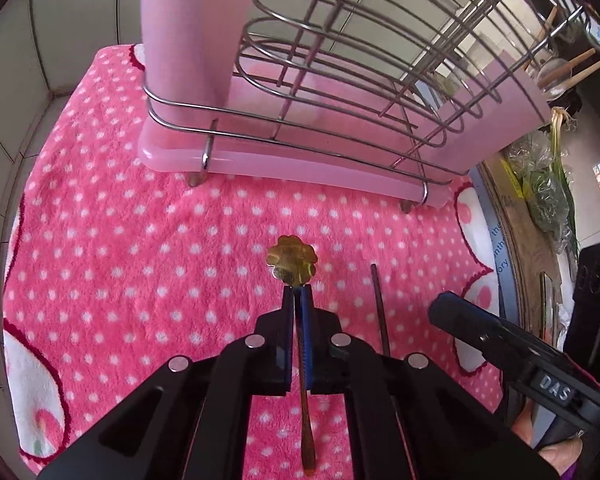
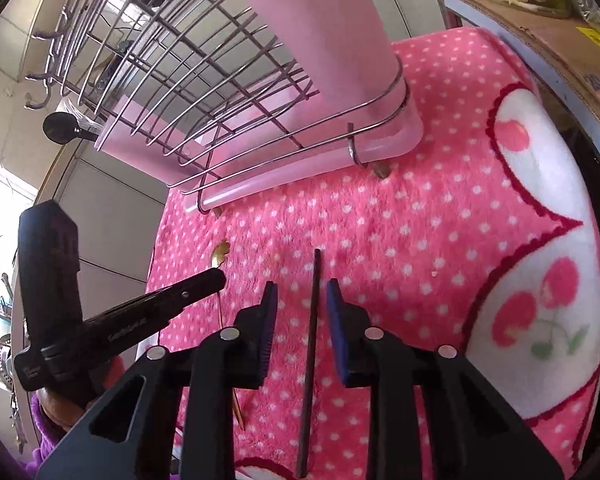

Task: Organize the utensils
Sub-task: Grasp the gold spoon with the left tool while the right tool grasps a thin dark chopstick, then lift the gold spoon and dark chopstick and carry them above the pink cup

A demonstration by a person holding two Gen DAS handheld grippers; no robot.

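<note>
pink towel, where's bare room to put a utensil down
Free: the dotted towel between the rack's tray and the gold spoon, and the stretch on the spoon's far side toward the tiled wall. Also right of the dark chopstick, toward the cherry patch. Crowded: the strip where both grippers work, spoon and chopstick side by side.

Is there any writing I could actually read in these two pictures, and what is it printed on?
"DAS": raised letters on the right gripper, seen from the left wrist camera.
"the": white print on the blue edge of the cardboard box; the words below it are cut off and unclear.
Small print on the left gripper, in the right wrist view: too blurred to read.
Blue print and a yellow label on the box in the right wrist view: too blurred to read.
</note>
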